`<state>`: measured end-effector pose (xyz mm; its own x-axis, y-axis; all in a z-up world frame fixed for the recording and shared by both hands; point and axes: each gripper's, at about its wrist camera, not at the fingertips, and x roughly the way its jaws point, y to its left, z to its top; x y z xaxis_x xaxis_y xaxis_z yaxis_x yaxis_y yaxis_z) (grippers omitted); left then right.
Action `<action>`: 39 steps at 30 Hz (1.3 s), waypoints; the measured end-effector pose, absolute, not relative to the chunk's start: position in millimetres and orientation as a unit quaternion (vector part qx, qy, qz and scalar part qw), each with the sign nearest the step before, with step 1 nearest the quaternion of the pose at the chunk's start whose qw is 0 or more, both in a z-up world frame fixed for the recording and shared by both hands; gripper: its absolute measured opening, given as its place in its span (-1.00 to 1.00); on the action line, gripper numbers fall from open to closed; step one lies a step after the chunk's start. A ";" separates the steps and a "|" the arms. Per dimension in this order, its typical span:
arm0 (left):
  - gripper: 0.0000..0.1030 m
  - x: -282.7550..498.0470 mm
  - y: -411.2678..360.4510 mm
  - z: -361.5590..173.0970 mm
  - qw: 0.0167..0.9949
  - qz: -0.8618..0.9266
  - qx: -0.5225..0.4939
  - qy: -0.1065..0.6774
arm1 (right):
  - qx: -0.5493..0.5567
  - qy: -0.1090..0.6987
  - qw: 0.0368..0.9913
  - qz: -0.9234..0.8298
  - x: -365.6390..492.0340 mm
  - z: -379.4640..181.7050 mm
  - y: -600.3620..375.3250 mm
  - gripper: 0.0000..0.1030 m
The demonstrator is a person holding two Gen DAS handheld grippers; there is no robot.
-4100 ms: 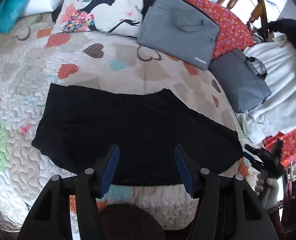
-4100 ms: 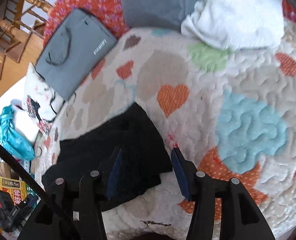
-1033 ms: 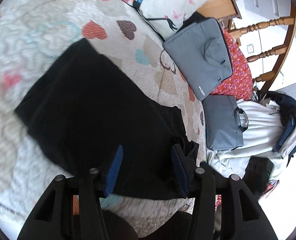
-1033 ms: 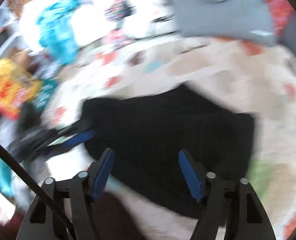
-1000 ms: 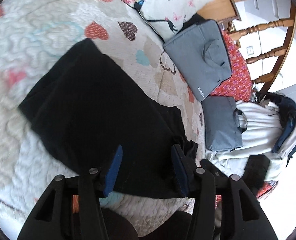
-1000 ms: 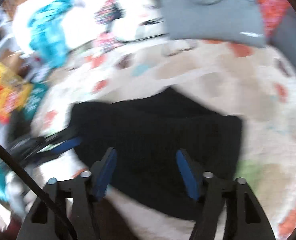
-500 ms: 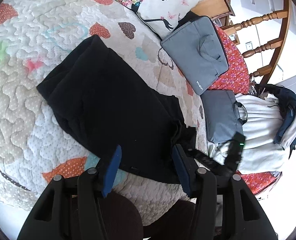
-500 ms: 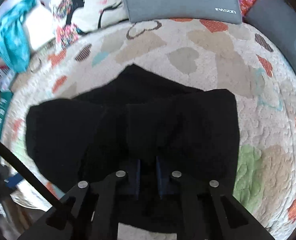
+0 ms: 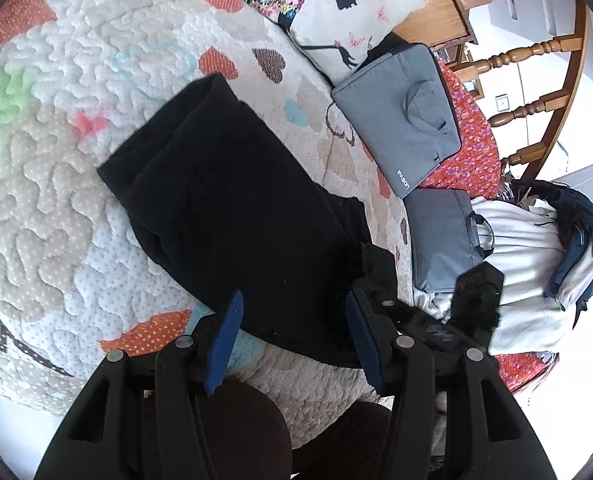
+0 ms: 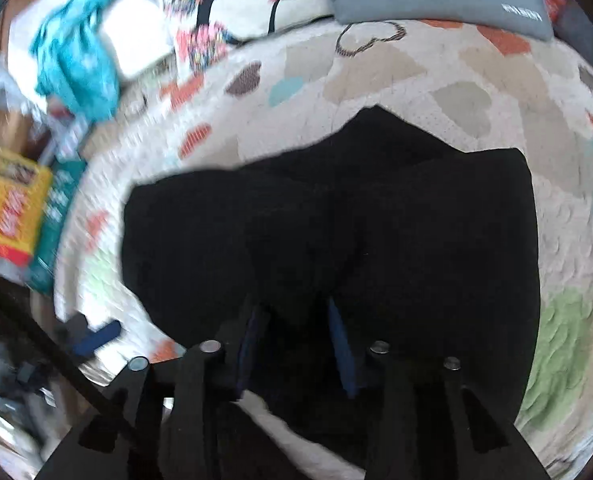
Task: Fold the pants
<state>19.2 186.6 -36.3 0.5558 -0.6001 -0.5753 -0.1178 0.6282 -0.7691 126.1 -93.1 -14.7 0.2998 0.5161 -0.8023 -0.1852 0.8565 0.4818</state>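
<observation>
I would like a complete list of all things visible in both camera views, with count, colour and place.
pants: 1, black, on the quilt, partly folded
quilt: 1, white with coloured hearts, covers the bed
pillow: 1, white with a floral woman print, at the far side of the quilt
laptop bags: 2, grey, right of the pants, beside each other
white cloth pile: 1, white with dark pieces on it, far right
teal cloth: 1, teal, far left
yellow box: 1, yellow and red, left edge
wooden chair: 1, brown, behind the bags
left tool: 1, black with blue pads, open above the pants' near edge
right tool: 1, black with blue pads, blurred, fabric between its pads
</observation>
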 end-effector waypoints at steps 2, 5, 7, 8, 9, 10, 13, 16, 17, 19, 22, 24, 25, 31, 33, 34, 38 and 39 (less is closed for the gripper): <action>0.10 18.5 190.3 -35.3 0.787 -0.150 -0.403 0.442 | 0.165 0.528 0.803 0.220 123.4 1.5 -102.1 -0.02; 0.10 20.1 190.9 -37.0 0.785 -0.149 -0.410 0.440 | 0.196 0.507 0.808 0.226 125.1 18.0 -110.4 0.02; 0.10 20.3 188.7 -36.9 0.786 -0.148 -0.408 0.440 | 0.226 0.509 0.794 0.246 129.5 17.6 -110.7 0.02; 0.10 19.8 188.5 -36.4 0.787 -0.147 -0.408 0.439 | 0.241 0.515 0.783 0.252 133.6 11.1 -107.4 0.02; 0.10 18.8 189.1 -35.7 0.787 -0.146 -0.409 0.437 | 0.246 0.521 0.778 0.251 136.0 4.9 -104.9 0.02; 0.10 17.5 191.4 -34.9 0.788 -0.144 -0.413 0.434 | 0.252 0.532 0.770 0.247 140.2 -6.4 -101.5 0.02; 0.10 11.2 207.3 -32.6 0.791 -0.126 -0.426 0.420 | 0.270 0.581 0.739 0.208 151.7 -55.9 -101.1 -0.03; 0.12 5.8 228.4 -34.9 0.795 -0.095 -0.439 0.408 | 0.314 0.563 0.732 0.219 150.2 -67.6 -110.1 -0.09; 0.14 4.9 233.7 -37.1 0.794 -0.085 -0.443 0.407 | 0.305 0.566 0.733 0.222 149.6 -65.0 -108.7 -0.09; 0.14 3.7 245.5 -47.5 0.788 -0.064 -0.456 0.409 | 0.281 0.573 0.737 0.225 149.8 -60.7 -103.9 -0.09; 0.14 4.3 251.0 -63.5 0.777 -0.053 -0.469 0.416 | 0.238 0.589 0.740 0.221 152.1 -51.5 -94.4 -0.08; 0.14 5.9 249.8 -70.2 0.775 -0.051 -0.468 0.421 | 0.203 0.599 0.742 0.221 154.3 -39.7 -82.9 -0.04; 0.14 7.8 249.0 -72.7 0.776 -0.050 -0.466 0.422 | 0.192 0.600 0.744 0.224 155.1 -34.2 -77.6 -0.02; 0.16 28.5 239.6 -81.8 0.786 -0.061 -0.449 0.421 | 0.152 0.594 0.734 0.292 171.1 6.8 -15.2 0.24; 0.17 37.0 237.8 -87.0 0.785 -0.065 -0.447 0.424 | 0.132 0.610 0.717 0.311 184.2 7.9 20.2 0.41; 0.18 40.2 237.0 -89.2 0.785 -0.066 -0.446 0.424 | 0.125 0.618 0.708 0.317 190.0 6.0 35.0 0.41; 0.52 51.9 236.2 -95.3 0.782 -0.085 -0.463 0.409 | 0.073 0.652 0.690 0.304 223.4 -12.5 102.4 0.41; 0.55 52.9 236.1 -95.8 0.780 -0.089 -0.469 0.404 | 0.065 0.665 0.683 0.295 230.7 -20.5 117.3 0.42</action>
